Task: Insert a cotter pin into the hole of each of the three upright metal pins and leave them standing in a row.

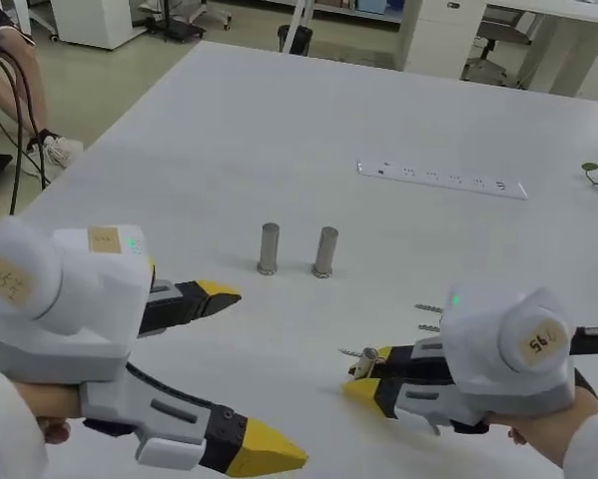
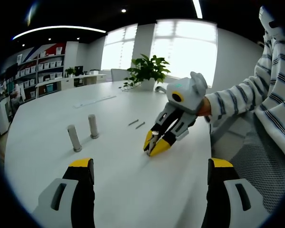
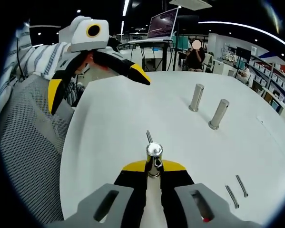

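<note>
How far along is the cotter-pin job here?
Looks done: a thin cotter pin seems to sit through the short steel cylinder pin clamped in the right gripper. In hand: that pin, apart from the others. Left: two upright steel pins look bare; two loose cotter pins lie nearby.

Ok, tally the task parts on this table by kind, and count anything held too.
metal pins: 3 (two standing, one in the right hand-held gripper)
cotter pins: 3 (two loose, one at the held pin)
Total: 6
</note>
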